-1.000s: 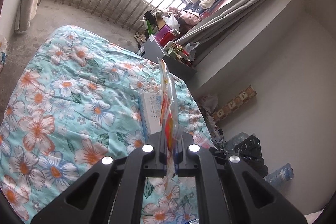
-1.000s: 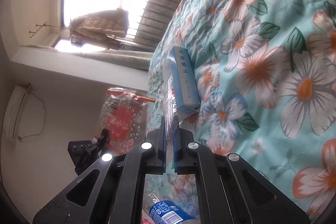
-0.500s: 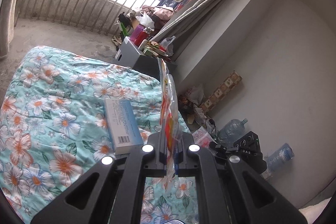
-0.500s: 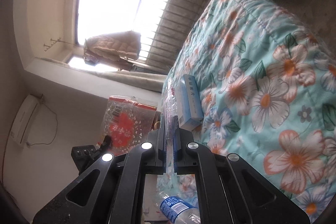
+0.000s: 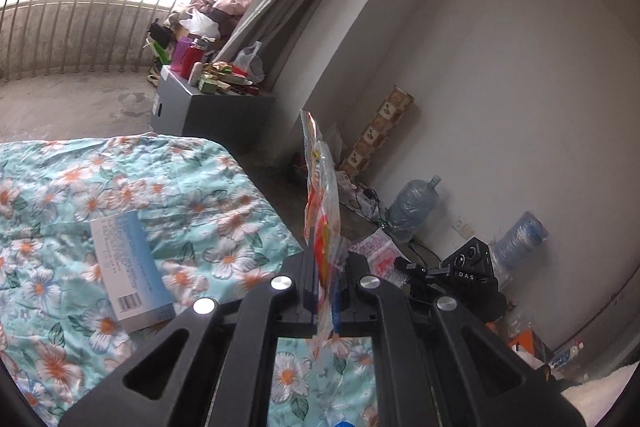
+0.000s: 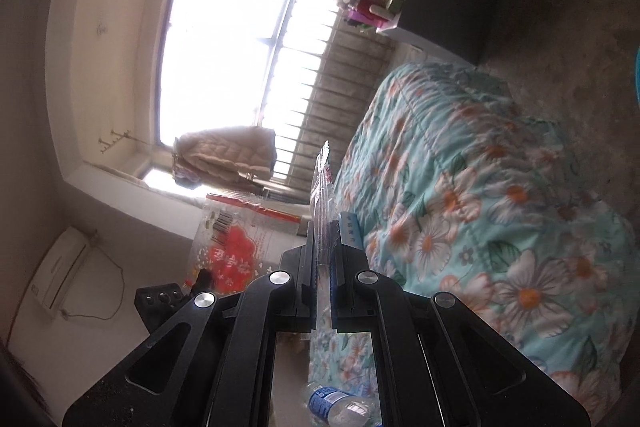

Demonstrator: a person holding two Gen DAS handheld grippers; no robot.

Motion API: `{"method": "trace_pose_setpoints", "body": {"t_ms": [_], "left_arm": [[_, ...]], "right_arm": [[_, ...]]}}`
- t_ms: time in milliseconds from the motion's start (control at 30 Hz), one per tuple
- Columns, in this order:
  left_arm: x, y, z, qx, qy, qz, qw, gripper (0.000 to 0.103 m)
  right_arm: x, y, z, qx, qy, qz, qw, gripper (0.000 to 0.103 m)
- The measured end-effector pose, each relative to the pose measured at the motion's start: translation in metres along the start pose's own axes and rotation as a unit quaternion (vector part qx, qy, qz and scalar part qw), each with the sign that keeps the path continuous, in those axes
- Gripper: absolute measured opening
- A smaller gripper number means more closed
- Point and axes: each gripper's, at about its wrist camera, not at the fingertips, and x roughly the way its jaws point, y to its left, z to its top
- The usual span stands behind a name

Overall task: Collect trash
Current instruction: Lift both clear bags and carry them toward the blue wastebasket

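My left gripper (image 5: 326, 267) is shut on a clear plastic snack bag with red and yellow print (image 5: 320, 195), held edge-on above the corner of the bed. The same bag shows flat in the right wrist view (image 6: 236, 239), left of my right gripper (image 6: 322, 239). My right gripper is shut on a thin clear wrapper (image 6: 322, 187), also seen edge-on. A light blue and white carton (image 5: 128, 267) lies on the floral quilt (image 5: 200, 195); its end shows just behind my right fingers (image 6: 350, 227). A plastic water bottle (image 6: 340, 407) lies low under my right gripper.
A dark cabinet (image 5: 208, 107) crowded with bottles and packets stands past the bed. Two large water jugs (image 5: 412, 207), a black device (image 5: 472, 267) and floor litter line the right wall. A barred window (image 5: 100, 7) is behind.
Both grippers have lifted and swung away from the bed with their wrappers still held. The carton has slid to the left and lower in the left view; more wall and floor show.
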Motion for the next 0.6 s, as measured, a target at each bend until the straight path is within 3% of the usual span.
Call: {"method": "trace_pose_setpoints", "body": {"t_ms": [200, 367, 600], "left_arm": [[0.059, -0.047, 0.009, 0.057, 0.049, -0.021, 0.9969, 0.004], [0.12, -0.09, 0.009, 0.103, 0.098, -0.046, 0.9888, 0.004], [0.224, -0.151, 0.0, 0.155, 0.179, -0.076, 0.9687, 0.004]], "right_arm": [[-0.044, -0.018, 0.013, 0.019, -0.05, 0.001, 0.999, 0.003], [-0.089, -0.039, 0.024, 0.038, -0.099, -0.006, 0.994, 0.003], [-0.158, -0.074, 0.037, 0.059, -0.185, -0.09, 0.977, 0.003]]}}
